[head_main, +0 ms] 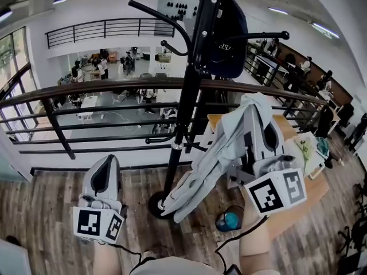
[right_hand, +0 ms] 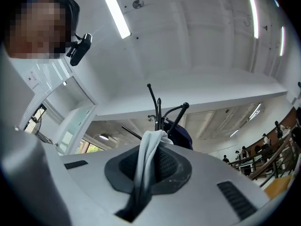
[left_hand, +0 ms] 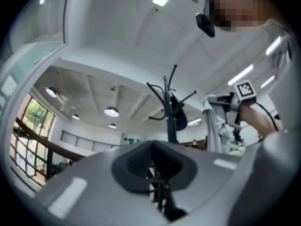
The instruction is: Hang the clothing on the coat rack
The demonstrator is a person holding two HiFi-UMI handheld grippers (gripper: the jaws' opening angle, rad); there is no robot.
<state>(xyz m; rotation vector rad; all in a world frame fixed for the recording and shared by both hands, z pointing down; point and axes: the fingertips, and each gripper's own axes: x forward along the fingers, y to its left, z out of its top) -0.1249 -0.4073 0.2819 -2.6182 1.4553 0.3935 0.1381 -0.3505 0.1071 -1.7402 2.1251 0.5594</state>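
A black coat rack (head_main: 189,79) stands in front of me, with a dark navy item (head_main: 227,36) hanging on one upper hook. My right gripper (head_main: 259,112) is shut on a light grey garment (head_main: 221,153), raised to the right of the pole; the cloth trails down toward the rack's base. In the right gripper view the grey garment (right_hand: 148,149) is pinched between the jaws, with the rack's hooks (right_hand: 159,108) beyond it. My left gripper (head_main: 106,171) stays low at the left, shut and holding nothing. From the left gripper view the rack (left_hand: 169,114) and the garment (left_hand: 214,126) are visible.
A dark railing (head_main: 114,87) runs across behind the rack, with an open hall below it. A wooden table (head_main: 312,191) stands at the right. A teal object (head_main: 229,220) lies on the wood floor near the rack's round base (head_main: 156,206).
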